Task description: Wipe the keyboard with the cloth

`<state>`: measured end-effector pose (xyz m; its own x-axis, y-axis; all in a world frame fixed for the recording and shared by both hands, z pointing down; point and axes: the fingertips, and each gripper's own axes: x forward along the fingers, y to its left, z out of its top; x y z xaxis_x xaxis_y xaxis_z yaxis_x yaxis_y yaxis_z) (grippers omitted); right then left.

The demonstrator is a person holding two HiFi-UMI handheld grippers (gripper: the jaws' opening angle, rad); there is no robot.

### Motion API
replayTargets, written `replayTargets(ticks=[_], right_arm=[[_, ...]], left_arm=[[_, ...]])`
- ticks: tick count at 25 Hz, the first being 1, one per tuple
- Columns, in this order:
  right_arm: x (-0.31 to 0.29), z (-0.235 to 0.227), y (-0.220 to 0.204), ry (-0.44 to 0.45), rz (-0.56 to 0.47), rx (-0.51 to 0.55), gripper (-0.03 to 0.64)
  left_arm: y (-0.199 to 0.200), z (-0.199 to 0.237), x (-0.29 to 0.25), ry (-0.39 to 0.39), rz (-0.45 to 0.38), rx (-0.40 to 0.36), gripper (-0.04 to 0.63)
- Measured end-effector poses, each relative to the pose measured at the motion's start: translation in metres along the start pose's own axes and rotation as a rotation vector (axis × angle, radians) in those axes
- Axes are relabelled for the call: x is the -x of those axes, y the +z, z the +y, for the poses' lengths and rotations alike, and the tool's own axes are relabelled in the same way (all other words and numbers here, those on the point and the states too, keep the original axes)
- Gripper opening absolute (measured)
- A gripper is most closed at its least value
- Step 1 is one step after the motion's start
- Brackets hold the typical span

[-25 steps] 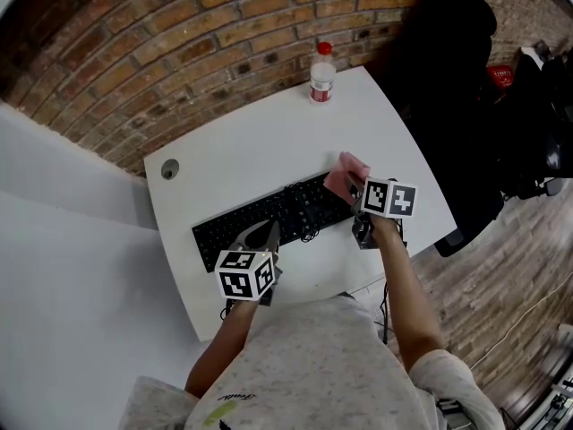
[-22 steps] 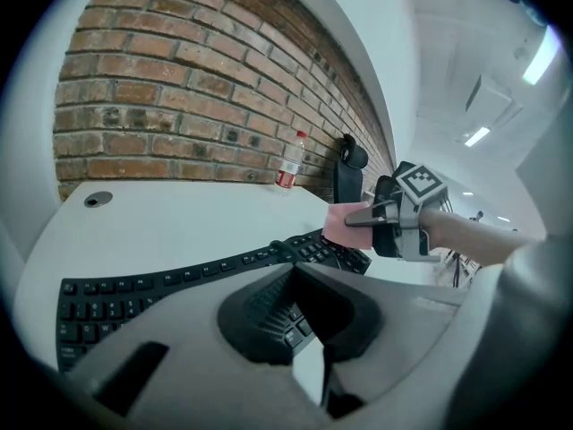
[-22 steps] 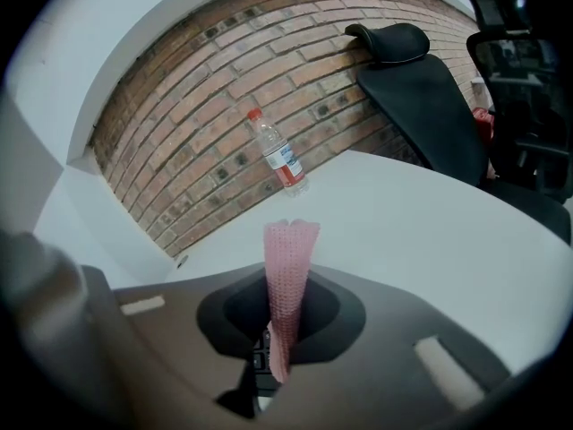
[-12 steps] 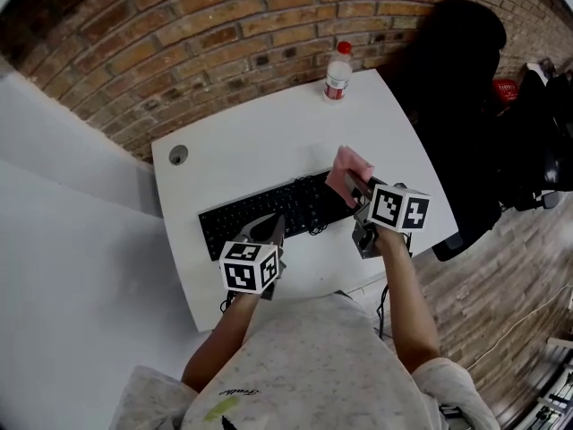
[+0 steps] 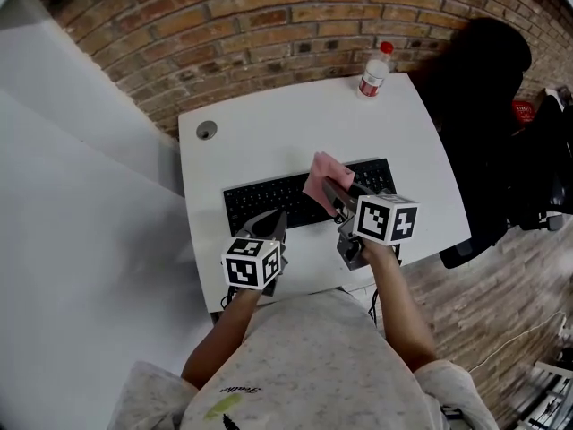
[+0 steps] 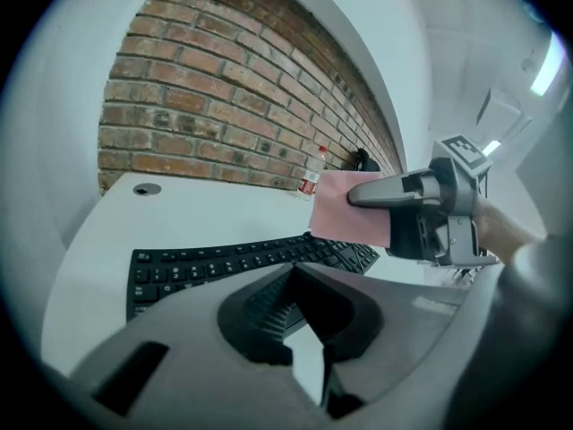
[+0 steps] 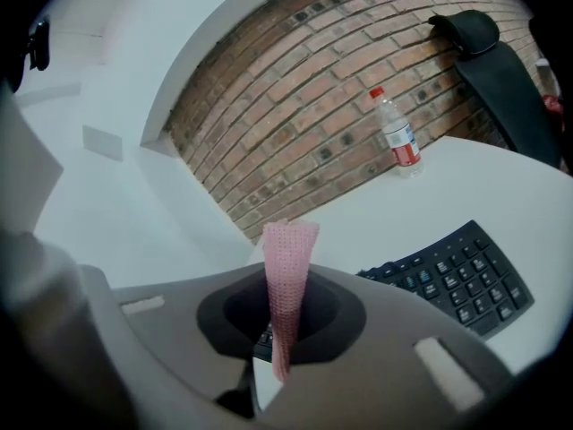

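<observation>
A black keyboard (image 5: pixel 269 202) lies across the white desk (image 5: pixel 269 141). My right gripper (image 5: pixel 337 197) is shut on a pink cloth (image 5: pixel 320 178) and holds it up over the keyboard's middle-right keys; whether the cloth touches them cannot be told. In the right gripper view the cloth (image 7: pixel 288 249) stands upright out of the gripper (image 7: pixel 285 280), with the keyboard (image 7: pixel 457 280) behind. My left gripper (image 5: pixel 273 226) is shut and empty, tips over the keyboard's front edge. The left gripper view shows this gripper (image 6: pixel 298 271), the keyboard (image 6: pixel 206 262), the cloth (image 6: pixel 345 211) and the right gripper.
A plastic bottle (image 5: pixel 372 73) with a red cap stands at the desk's far right corner. A round cable hole (image 5: pixel 207 131) is at the far left. A brick wall (image 5: pixel 224 25) runs behind the desk. A black chair (image 5: pixel 483 106) stands to the right.
The right gripper has carried the pink cloth leftward from the keyboard's right end to its middle-right. The left gripper stays at the keyboard's front edge. The head camera has shifted.
</observation>
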<state>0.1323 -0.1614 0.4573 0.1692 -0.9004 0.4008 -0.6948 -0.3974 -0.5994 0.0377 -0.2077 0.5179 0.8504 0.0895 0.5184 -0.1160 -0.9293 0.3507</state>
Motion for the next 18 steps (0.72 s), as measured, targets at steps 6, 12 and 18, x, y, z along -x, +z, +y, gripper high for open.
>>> replayTargets(ticks=[6, 12, 18], right_arm=[[-0.034, 0.047, -0.038, 0.062, 0.065, 0.012, 0.025], [-0.064, 0.091, -0.073, 0.110, 0.119, 0.013, 0.025], [-0.090, 0.121, -0.107, 0.141, 0.174, -0.006, 0.025]], left_arm=[[-0.012, 0.034, 0.036, 0.047, -0.012, 0.026, -0.005], [-0.025, 0.063, 0.066, 0.073, -0.009, 0.042, -0.003], [-0.039, 0.088, 0.089, 0.094, -0.003, 0.066, -0.005]])
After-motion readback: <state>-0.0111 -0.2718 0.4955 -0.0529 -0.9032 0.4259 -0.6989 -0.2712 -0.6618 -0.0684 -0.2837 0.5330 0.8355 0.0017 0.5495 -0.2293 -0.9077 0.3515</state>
